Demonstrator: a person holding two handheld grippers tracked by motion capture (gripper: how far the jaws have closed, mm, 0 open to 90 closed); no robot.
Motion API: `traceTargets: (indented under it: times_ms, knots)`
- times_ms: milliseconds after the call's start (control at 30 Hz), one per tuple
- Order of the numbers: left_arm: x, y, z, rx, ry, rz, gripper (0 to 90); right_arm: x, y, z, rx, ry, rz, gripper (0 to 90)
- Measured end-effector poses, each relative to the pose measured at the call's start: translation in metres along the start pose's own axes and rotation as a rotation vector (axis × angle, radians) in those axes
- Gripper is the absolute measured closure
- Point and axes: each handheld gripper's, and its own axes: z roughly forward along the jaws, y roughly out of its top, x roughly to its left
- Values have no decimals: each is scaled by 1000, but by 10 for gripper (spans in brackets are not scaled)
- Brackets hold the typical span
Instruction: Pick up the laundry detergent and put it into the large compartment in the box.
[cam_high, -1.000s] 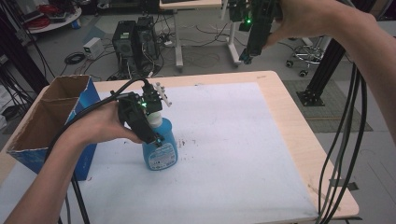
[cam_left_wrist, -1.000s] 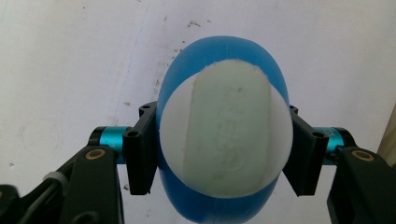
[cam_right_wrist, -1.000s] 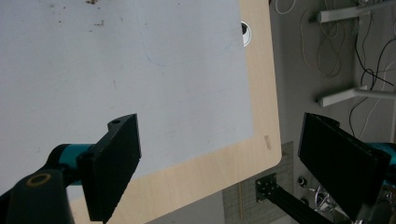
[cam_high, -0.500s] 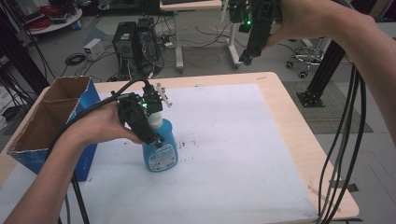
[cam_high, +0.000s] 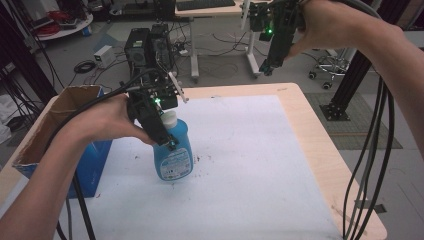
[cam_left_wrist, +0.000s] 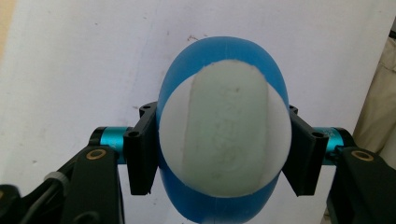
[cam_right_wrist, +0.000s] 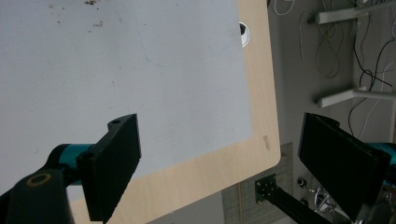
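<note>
While the left gripper (cam_high: 167, 142) clamps the blue bottle (cam_high: 173, 152) (white cap up), right gripper (cam_high: 272, 62) wide, holding nothing.

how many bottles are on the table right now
1. A blue bottle with a white cap, on the left part of the white sheet, clamped by the left gripper. The cardboard box at the left edge could hide more inside.
</note>
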Motion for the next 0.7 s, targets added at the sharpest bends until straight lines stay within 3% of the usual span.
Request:
traceTargets:
  times_ms: [167,367,700]
  knots:
    - [4,5,-13,10,5,0,386,0,0,0,2,2,-1,124]
    - [13,16,-46,19,-6,-30,386,0,1,0,-4,-1,-1,124]
    - [18,26,-85,18,3,-17,386,1,3,0,-9,1,-5,124]
